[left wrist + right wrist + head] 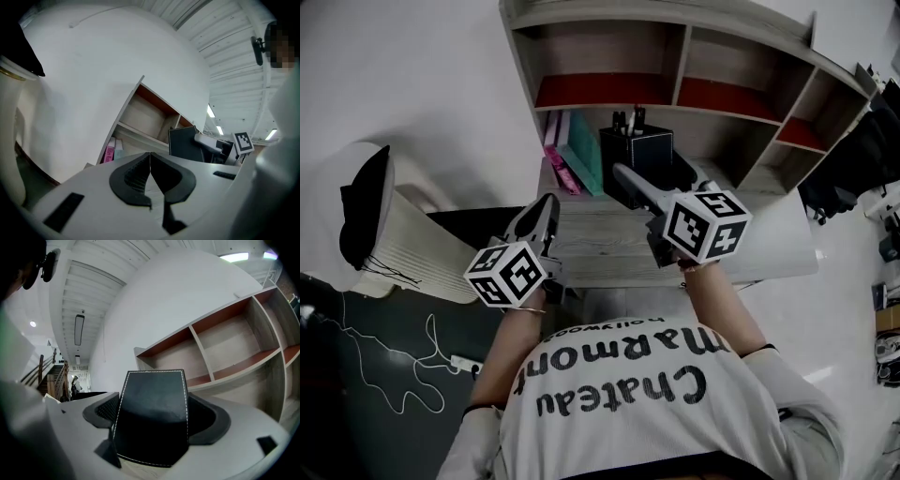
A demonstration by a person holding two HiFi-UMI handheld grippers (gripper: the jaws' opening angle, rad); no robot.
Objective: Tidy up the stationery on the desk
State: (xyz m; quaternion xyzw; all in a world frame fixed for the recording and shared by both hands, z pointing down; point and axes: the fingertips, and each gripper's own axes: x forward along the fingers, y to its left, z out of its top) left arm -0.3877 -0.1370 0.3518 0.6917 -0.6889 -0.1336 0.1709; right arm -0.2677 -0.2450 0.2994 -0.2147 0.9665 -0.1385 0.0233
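Observation:
A black pen holder [636, 148] with white stitching and several pens [628, 120] in it stands at the back of the wooden desk [591, 239], in front of the shelf unit. My right gripper [628, 176] reaches to it. In the right gripper view the holder [151, 416] fills the space between the two jaws, which press on its sides. My left gripper [546, 204] hovers over the desk's left part, shut and empty; its black pads [136, 180] meet at the tips. The left gripper view shows the holder [185, 143] to the right.
Pink and teal books [574, 155] lean against the left wall of the wooden shelf unit [675, 84], whose compartments show nothing inside. A white chair [403, 244] with a black hat on it stands left of the desk. A white cable lies on the dark floor.

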